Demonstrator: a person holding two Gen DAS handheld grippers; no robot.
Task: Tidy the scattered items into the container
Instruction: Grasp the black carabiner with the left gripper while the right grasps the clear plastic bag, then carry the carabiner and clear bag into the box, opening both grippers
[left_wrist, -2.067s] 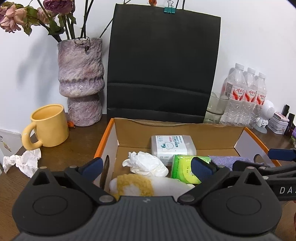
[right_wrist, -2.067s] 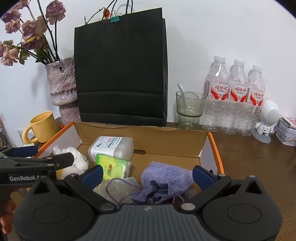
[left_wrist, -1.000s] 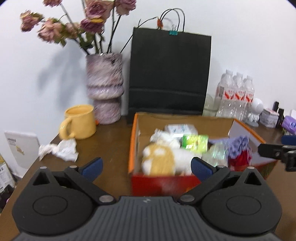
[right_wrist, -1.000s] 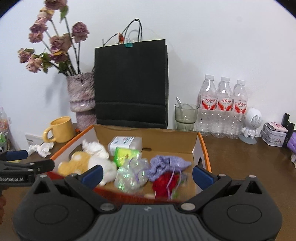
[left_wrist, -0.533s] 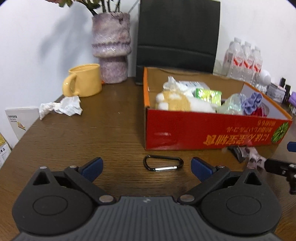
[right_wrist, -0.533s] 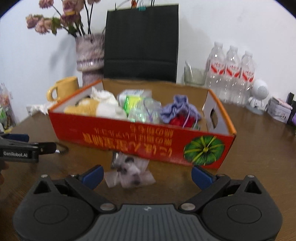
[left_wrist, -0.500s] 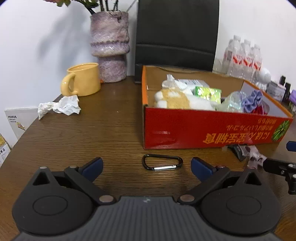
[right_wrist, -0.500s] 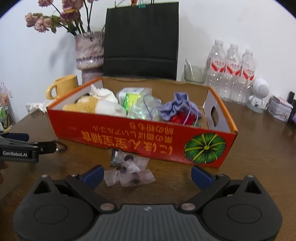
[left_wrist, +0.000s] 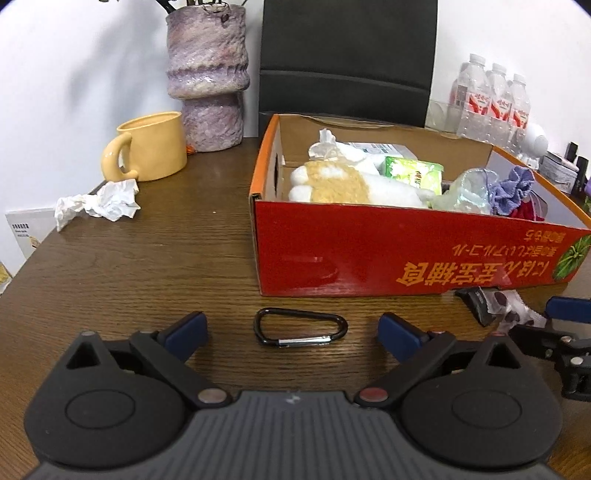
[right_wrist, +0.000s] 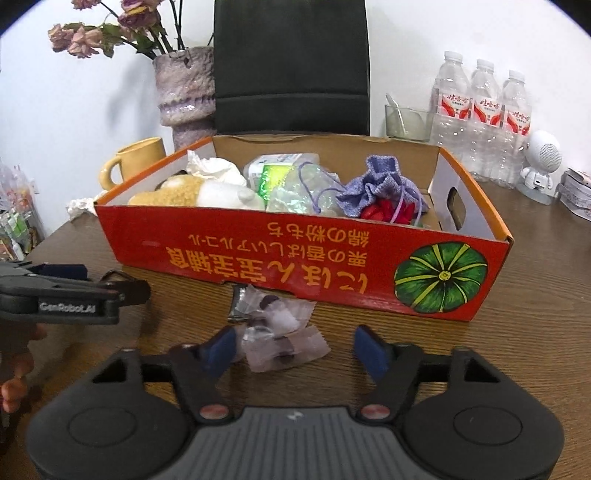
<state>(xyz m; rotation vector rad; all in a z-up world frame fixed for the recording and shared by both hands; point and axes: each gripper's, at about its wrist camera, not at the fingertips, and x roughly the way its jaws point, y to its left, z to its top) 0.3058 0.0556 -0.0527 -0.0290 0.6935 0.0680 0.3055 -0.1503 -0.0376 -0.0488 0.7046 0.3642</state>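
A black carabiner (left_wrist: 300, 328) lies on the wooden table just in front of the red cardboard box (left_wrist: 406, 258). My left gripper (left_wrist: 293, 334) is low over it, one finger on each side. Its jaws are closing, and the pads stand clear of the carabiner. A crumpled clear wrapper (right_wrist: 280, 332) lies against the front wall of the box (right_wrist: 295, 258). My right gripper (right_wrist: 295, 349) straddles the wrapper with its jaws closing; the right pad is still apart from it. The box holds a plush toy (left_wrist: 347, 184), tissue, a green packet and a purple pouch (right_wrist: 380, 184).
A crumpled tissue (left_wrist: 99, 201) and a yellow mug (left_wrist: 151, 147) are on the table left of the box. Behind stand a purple vase (left_wrist: 207, 74), a black paper bag (left_wrist: 347, 62), a glass (right_wrist: 406, 122), water bottles (right_wrist: 484, 122) and a white figure (right_wrist: 541, 162).
Both grippers have sunk from above the box to the tabletop in front of it. The right jaws have narrowed around the wrapper, and the left jaws have narrowed slightly.
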